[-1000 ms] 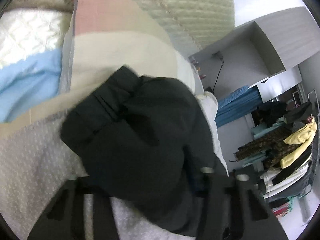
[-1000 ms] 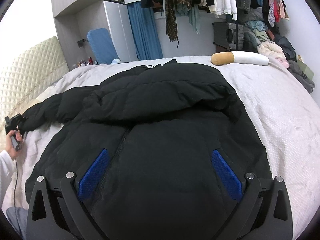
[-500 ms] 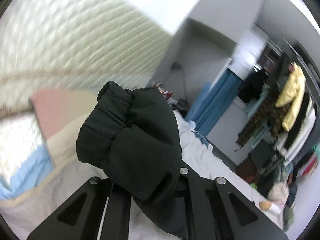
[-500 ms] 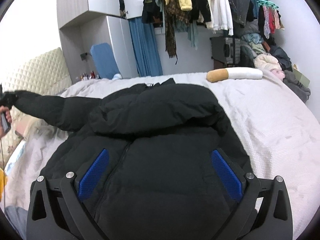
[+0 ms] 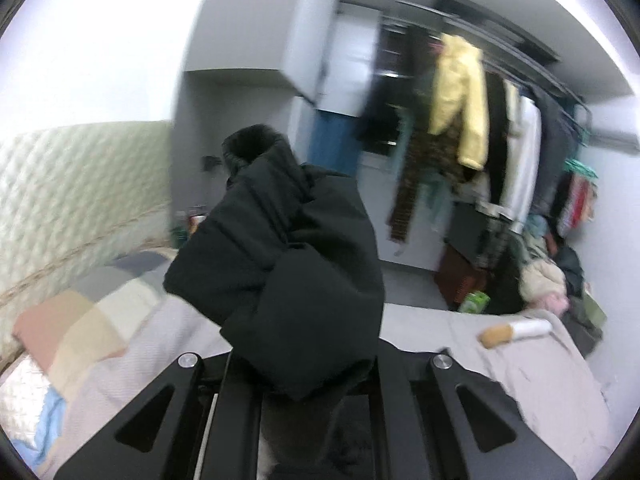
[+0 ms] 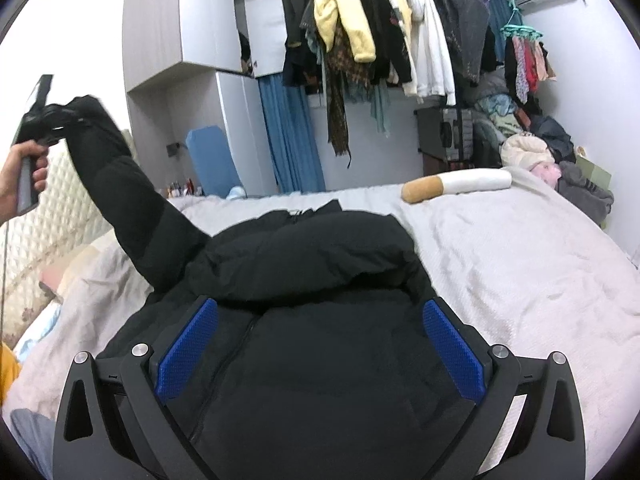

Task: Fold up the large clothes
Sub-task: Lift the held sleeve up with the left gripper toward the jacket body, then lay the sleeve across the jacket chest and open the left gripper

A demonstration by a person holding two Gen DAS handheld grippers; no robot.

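One bed (image 6: 520,264) bears the black jacket (image 6: 320,360) spread flat beneath and ahead of the right gripper (image 6: 320,354), whose jaws gape wide on nothing, hovering over the chest, likely to steady it. Its sleeve (image 6: 120,176) rises high left, cuff clamped in the left gripper (image 5: 316,364), seemingly for folding across.

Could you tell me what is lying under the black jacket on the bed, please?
The jacket lies on a pale bedspread, which shows all round it. Whatever is beneath its body is covered. One sleeve is lifted clear of the bed by the left gripper.
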